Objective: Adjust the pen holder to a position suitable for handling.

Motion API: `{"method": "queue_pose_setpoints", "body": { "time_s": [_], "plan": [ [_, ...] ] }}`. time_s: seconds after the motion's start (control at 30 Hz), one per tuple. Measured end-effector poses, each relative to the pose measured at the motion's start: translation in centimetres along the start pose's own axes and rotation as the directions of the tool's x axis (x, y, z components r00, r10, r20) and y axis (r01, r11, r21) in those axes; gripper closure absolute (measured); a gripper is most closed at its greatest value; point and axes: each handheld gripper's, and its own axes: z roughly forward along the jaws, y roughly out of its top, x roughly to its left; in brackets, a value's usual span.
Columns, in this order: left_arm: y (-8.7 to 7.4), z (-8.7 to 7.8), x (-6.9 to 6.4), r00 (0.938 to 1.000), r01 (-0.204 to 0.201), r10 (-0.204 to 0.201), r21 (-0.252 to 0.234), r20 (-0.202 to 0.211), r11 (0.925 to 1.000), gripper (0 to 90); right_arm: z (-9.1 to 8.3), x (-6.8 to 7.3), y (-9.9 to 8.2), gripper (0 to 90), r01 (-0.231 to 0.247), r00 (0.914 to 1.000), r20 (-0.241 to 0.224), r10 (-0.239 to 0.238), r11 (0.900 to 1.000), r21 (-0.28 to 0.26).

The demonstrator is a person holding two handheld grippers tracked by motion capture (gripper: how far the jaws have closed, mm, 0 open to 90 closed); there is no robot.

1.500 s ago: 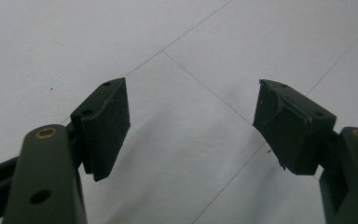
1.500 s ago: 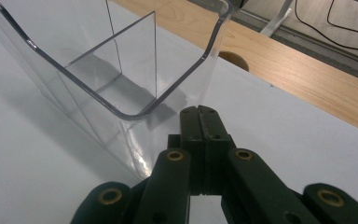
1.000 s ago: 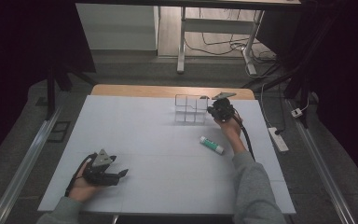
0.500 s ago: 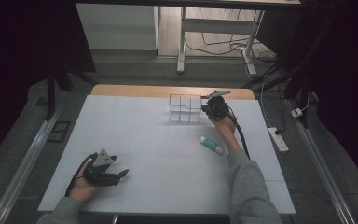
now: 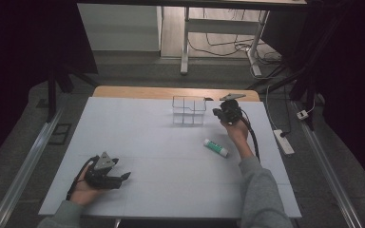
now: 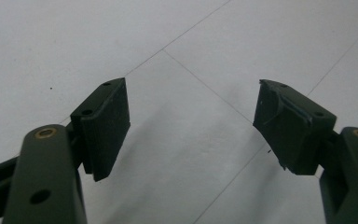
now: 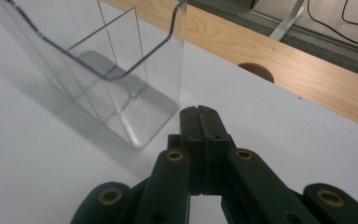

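A glue stick (image 5: 216, 147) lies right of centre on the white table (image 5: 138, 142); a power strip (image 5: 283, 141) sits on the floor at right.

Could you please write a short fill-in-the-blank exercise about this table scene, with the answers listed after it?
1. The jaws of the right gripper are ____.
2. The jaws of the left gripper stand ____, with nothing between them.
3. The clear organizer beside the right gripper is made of ____ plastic.
4. The glue stick lies flat on the ____ table.

Missing words: shut; open; transparent; white
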Motion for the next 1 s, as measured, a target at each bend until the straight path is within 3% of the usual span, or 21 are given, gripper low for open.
{"method": "queue_pose_setpoints", "body": {
  "time_s": [0.1, 0.33, 0.53, 0.7, 1.0],
  "plan": [
    [0.0, -0.1, 0.0, 1.0, 0.001, -0.001, -0.005, -0.003, 1.0, 26.6, -1.0, -0.1, -0.6, 85.5, -0.013, 0.9998, -0.014, 0.013, 0.9999, 0.008],
    [0.0, -0.1, 0.1, 0.9999, 0.013, -0.013, -0.019, -0.005, 0.9997, 26.7, -3.2, -0.4, -2.1, 60.4, -0.063, 0.9954, -0.071, 0.064, 0.9978, 0.019],
    [0.1, -0.1, 0.2, 0.9997, 0.024, -0.024, -0.024, 0.0, 0.9994, 26.6, -4.6, -0.2, -2.9, 50.0, -0.049, 0.995, -0.084, 0.053, 0.9978, 0.045],
    [0.1, -0.1, 0.2, 0.9997, 0.025, -0.026, -0.023, -0.002, 0.9994, 26.6, -6.5, 0.1, -3.3, 44.1, -0.05, 0.9934, -0.102, 0.054, 0.9979, 0.04],
    [0.1, -0.2, 0.2, 0.9997, 0.023, -0.023, -0.023, -0.009, 0.9995, 26.6, -9.8, 1.3, -3.6, 39.2, -0.011, 0.9932, -0.115, 0.013, 0.9997, 0.022]
  ]
}}
